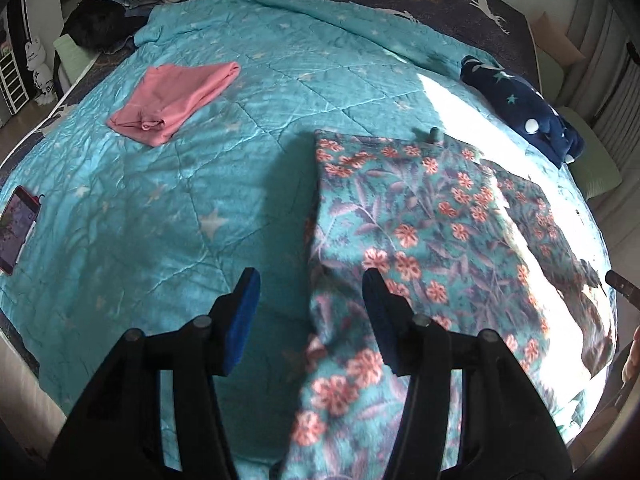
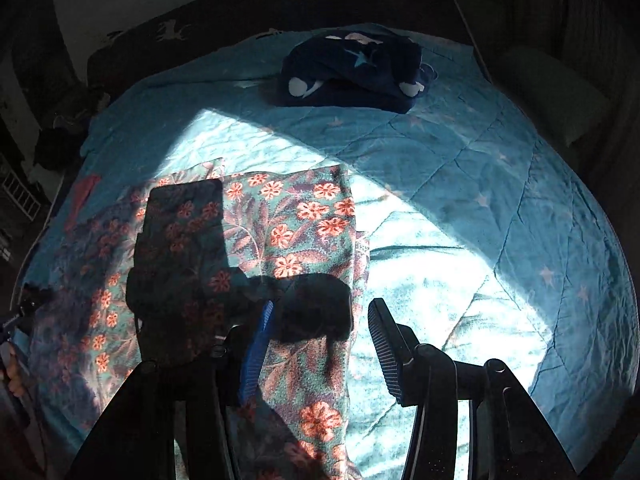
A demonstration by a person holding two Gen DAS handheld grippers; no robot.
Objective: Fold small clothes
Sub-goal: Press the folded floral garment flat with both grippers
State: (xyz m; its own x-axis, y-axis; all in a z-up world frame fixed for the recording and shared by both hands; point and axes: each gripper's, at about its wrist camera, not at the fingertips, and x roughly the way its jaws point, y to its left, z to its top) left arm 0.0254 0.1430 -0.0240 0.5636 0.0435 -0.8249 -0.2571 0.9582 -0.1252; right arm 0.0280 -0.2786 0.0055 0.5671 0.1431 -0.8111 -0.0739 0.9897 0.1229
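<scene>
A teal floral garment (image 1: 420, 208) with orange flowers lies flat on the blue star quilt (image 1: 160, 200). My left gripper (image 1: 311, 280) hovers open over the garment's left edge, its left finger above bare quilt and its right finger above the cloth. In the right wrist view the same floral garment (image 2: 280, 208) is partly in sun and partly under dark shadows. My right gripper (image 2: 323, 308) stands open over the garment's right edge, with its right finger above sunlit quilt (image 2: 480, 200). Neither pair of pads presses on the cloth.
A folded pink garment (image 1: 176, 96) lies at the far left of the bed. A bundled navy star-print garment (image 1: 520, 100) (image 2: 356, 72) sits at the far right. A phone (image 1: 18, 228) rests near the left edge. Dark clothes (image 1: 96, 24) are heaped at the far corner.
</scene>
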